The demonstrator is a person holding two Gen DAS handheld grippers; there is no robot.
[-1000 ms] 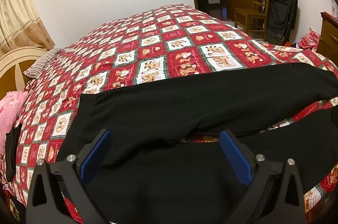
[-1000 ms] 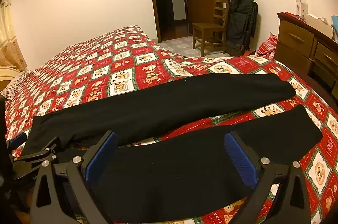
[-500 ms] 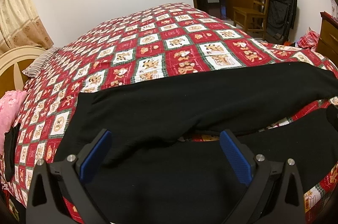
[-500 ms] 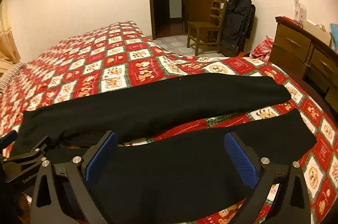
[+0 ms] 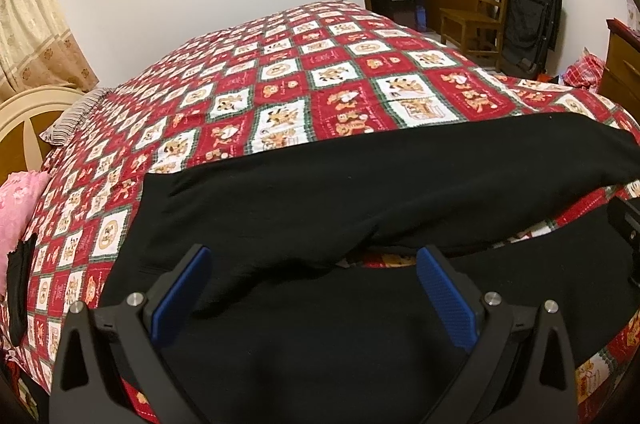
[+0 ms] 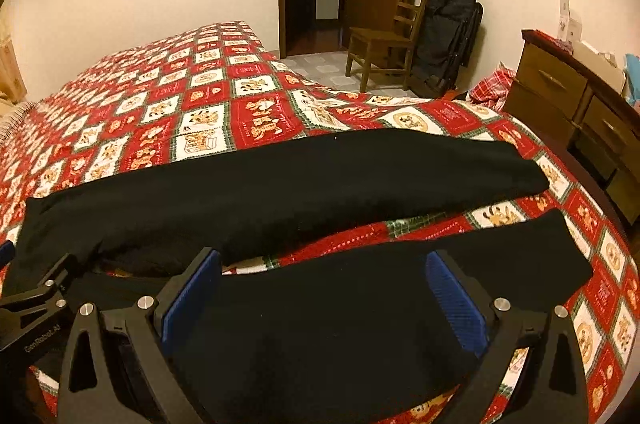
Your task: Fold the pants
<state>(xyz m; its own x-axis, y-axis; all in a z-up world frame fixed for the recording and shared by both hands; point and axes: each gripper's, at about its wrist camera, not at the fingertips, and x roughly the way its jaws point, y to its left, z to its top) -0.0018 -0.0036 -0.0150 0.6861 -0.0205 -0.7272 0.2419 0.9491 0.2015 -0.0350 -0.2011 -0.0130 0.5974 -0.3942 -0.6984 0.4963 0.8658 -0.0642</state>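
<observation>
Black pants (image 6: 280, 183) flat on quilt (image 6: 224, 91), 2 legs spread apart. Left gripper (image 5: 312, 288) and right gripper (image 6: 320, 292) wide open, empty, over near leg. Since 1 second ago, right view shifted slightly forward; nothing grasped, fold not begun.

A matt black knit cloth is being shown in the pants (image 5: 360, 191), its surface soft and without sheen. The bed (image 6: 208, 111) is being covered by a printed cotton-like quilt, smooth and dull. The left tongs (image 5: 314, 298) and right tongs (image 6: 324, 300) are being seen as matt black plastic with ribbed blue rubbery pads (image 6: 456, 304) and shiny metal screws. The chair (image 6: 380, 39) is being shown in varnished wood.
</observation>
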